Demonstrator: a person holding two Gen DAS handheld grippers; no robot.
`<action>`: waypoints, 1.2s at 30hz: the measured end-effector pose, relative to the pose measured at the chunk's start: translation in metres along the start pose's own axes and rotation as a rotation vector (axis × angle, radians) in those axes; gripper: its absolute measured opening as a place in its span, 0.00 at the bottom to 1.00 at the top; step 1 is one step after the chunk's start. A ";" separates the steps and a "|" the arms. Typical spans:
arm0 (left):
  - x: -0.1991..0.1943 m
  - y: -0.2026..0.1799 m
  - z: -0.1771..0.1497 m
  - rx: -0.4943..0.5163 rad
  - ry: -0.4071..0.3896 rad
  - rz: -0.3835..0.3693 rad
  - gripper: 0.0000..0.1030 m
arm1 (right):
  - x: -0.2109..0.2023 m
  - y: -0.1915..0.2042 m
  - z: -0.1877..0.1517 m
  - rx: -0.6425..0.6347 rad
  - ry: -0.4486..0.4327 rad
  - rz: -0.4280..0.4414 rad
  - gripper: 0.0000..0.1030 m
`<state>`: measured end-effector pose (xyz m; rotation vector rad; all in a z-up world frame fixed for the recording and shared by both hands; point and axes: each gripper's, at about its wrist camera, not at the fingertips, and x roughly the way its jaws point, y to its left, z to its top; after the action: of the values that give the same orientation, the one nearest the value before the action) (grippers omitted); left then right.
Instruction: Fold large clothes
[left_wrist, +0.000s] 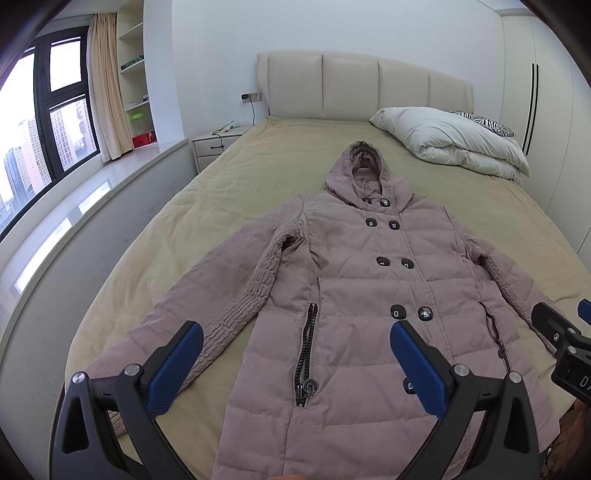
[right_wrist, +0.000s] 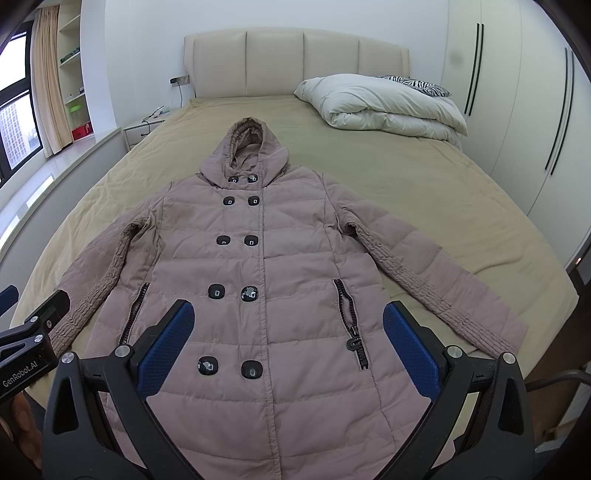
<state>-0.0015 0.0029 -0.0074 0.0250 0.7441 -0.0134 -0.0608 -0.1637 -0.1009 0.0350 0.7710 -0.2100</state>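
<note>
A long padded coat (left_wrist: 369, 295) in a dusty pink colour lies flat and face up on the bed (left_wrist: 258, 173), with its hood (left_wrist: 364, 166) pointing to the far end, toward the headboard (left_wrist: 351, 85). Both sleeves are spread out to the sides, the left sleeve (left_wrist: 207, 295) going toward the near left and the right sleeve (right_wrist: 436, 280) toward the near right. Two rows of dark buttons run down the front, and a black pocket zipper (left_wrist: 308, 350) is on each side.

The left gripper (left_wrist: 295, 341) hangs above the near part of the coat with its blue pads far apart, and it holds nothing. The right gripper (right_wrist: 288, 317) is also spread wide above the lower front of the coat, and nothing is between its fingers.

At the far right of the bed a white folded duvet (right_wrist: 388, 107) lies, and a zebra-pattern pillow (right_wrist: 417, 86) is behind it. A nightstand (left_wrist: 218, 146) stands at the far left beside the bed, near the window (left_wrist: 48, 122) and the beige curtain (left_wrist: 105, 85).
</note>
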 end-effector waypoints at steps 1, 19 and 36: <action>0.000 0.000 0.000 0.000 0.000 0.000 1.00 | 0.000 0.000 0.000 0.000 0.000 0.001 1.00; 0.000 0.000 0.000 0.001 0.003 0.001 1.00 | 0.003 0.003 -0.003 0.001 0.005 0.001 1.00; 0.014 0.005 -0.016 -0.013 0.017 -0.003 1.00 | 0.009 -0.004 -0.008 0.052 0.004 0.024 1.00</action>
<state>-0.0017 0.0086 -0.0281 0.0117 0.7616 -0.0108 -0.0605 -0.1686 -0.1127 0.0937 0.7690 -0.2073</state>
